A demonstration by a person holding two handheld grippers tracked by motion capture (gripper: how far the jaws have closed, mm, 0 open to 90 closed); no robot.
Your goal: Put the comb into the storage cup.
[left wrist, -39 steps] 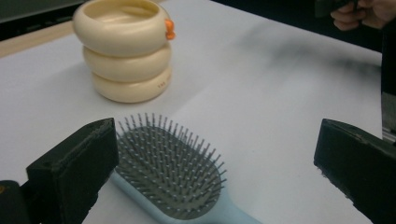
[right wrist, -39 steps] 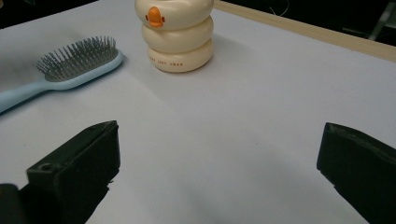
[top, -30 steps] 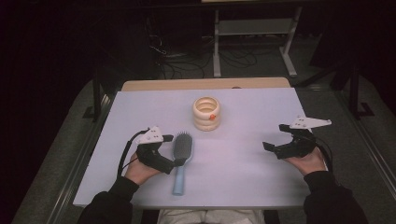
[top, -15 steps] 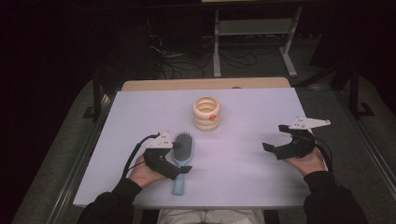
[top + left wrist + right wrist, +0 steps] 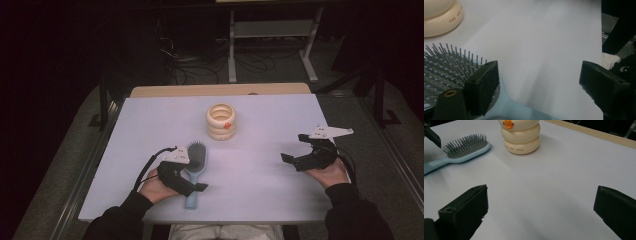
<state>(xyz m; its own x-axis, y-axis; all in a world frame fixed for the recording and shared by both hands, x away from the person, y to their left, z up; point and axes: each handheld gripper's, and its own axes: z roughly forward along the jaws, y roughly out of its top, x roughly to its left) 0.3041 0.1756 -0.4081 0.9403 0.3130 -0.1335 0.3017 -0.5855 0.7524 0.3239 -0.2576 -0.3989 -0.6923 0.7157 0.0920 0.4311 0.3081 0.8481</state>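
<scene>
A light blue hairbrush [image 5: 196, 156] lies on the pale table [image 5: 260, 175], bristles up, handle toward the person. My left gripper [image 5: 194, 175] is open and straddles the brush where head meets handle. In the left gripper view one jaw overlaps the edge of the hairbrush [image 5: 441, 67] head and the other stands far off to the right, so the left gripper [image 5: 539, 82] holds nothing. My right gripper [image 5: 295, 148] rests open at the table's right side. In its own view the right gripper [image 5: 541, 205] has bare table between its jaws, with the hairbrush [image 5: 464, 150] farther off.
A cream stacked-ring holder [image 5: 221, 121] with an orange mark stands behind the brush at mid-table; the cream holder [image 5: 520, 137] also appears ahead of the right gripper. A wooden strip [image 5: 220, 90] edges the table's far side. Beyond it lie dark floor, cables and a metal frame [image 5: 270, 30].
My left gripper has moved right, from beside the brush to over it, with its jaws now on either side of the handle. The brush and the right gripper have stayed put.
</scene>
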